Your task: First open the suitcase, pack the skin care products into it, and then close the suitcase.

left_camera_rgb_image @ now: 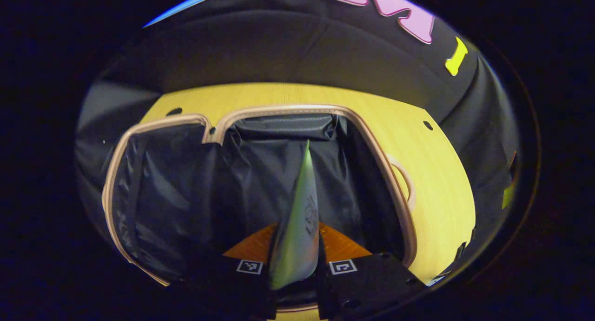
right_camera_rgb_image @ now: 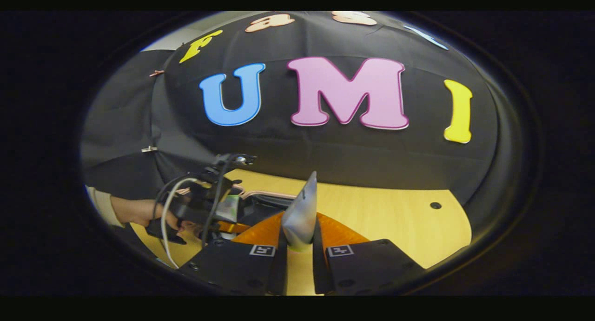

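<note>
The left gripper [left_camera_rgb_image: 295, 265] clamps a pale green sachet [left_camera_rgb_image: 297, 228] over the open beige-rimmed, black-lined suitcase [left_camera_rgb_image: 260, 114] on the yellow wooden table [left_camera_rgb_image: 441, 190], free table at 3 o'clock. The right gripper [right_camera_rgb_image: 300, 251] pinches a silvery sachet [right_camera_rgb_image: 301, 214], its lower end hidden between the jaws.

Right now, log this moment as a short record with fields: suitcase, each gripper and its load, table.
suitcase: suitcase lies open on the table, dark lining showing, pale trim around both halves
left gripper: left gripper shut on a green sachet, held edge-on over the open suitcase
right gripper: right gripper shut on a silvery sachet, held over the table to the side of the suitcase
table: yellow wood table with small dark holes
person: a hand holds the left gripper
</note>
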Demonstrator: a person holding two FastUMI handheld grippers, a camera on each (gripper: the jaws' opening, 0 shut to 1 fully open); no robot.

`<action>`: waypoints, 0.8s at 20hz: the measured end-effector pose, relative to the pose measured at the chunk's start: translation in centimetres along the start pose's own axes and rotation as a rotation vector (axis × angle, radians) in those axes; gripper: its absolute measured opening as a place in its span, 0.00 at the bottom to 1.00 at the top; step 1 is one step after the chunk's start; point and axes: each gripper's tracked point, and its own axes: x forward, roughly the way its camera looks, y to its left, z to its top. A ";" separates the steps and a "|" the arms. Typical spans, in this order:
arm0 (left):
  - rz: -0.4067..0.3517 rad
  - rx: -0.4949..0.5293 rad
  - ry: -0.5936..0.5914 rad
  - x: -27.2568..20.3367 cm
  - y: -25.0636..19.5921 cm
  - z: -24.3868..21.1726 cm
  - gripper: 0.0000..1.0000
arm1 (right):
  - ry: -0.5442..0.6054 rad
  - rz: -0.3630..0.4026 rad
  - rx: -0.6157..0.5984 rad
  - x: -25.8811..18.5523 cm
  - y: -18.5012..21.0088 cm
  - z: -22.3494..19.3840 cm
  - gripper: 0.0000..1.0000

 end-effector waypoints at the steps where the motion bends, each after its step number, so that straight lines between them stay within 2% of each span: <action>1: -0.008 -0.036 0.061 0.4 0.1 -0.7 0.40 | 0.014 0.014 0.014 0.4 0.4 -0.4 0.25; 3: 0.026 -0.066 0.157 1.3 0.9 -1.6 0.37 | 0.049 0.031 0.039 1.4 0.7 -1.0 0.25; 4: 0.064 -0.049 0.189 1.5 1.7 -2.0 0.39 | 0.066 0.035 0.049 1.9 0.7 -1.3 0.25; 5: 0.087 -0.032 0.189 1.3 2.1 -1.9 0.42 | 0.077 0.035 0.055 2.2 0.6 -1.5 0.25; 6: 0.098 -0.023 0.166 1.3 2.4 -1.5 0.51 | 0.087 0.035 0.060 2.6 0.5 -1.6 0.25; 7: 0.082 -0.030 0.135 0.9 2.0 -0.8 0.49 | 0.098 0.032 0.061 3.1 0.4 -1.8 0.25; 8: 0.075 -0.034 0.084 0.1 1.8 0.1 0.63 | 0.112 0.031 0.059 3.6 0.4 -2.0 0.32; 9: 0.060 -0.042 0.030 -1.1 1.5 0.8 0.71 | 0.126 0.029 0.060 4.1 0.5 -2.4 0.32; 10: 0.075 -0.050 -0.045 -2.7 1.6 1.8 0.87 | 0.145 0.033 0.066 4.5 0.7 -2.8 0.32; 11: 0.095 -0.057 -0.138 -4.7 2.0 2.9 0.94 | 0.167 0.038 0.077 5.2 1.1 -3.3 0.18; 12: 0.117 -0.059 -0.232 -7.1 2.8 4.0 0.99 | 0.194 0.043 0.092 5.9 1.6 -3.8 0.18; 14: 0.202 -0.057 -0.379 -12.4 5.2 4.7 0.98 | 0.237 0.049 0.113 7.8 2.8 -4.9 0.18; 16: 0.302 -0.056 -0.472 -17.5 7.0 4.0 0.97 | 0.295 0.046 0.098 9.9 3.9 -6.7 0.25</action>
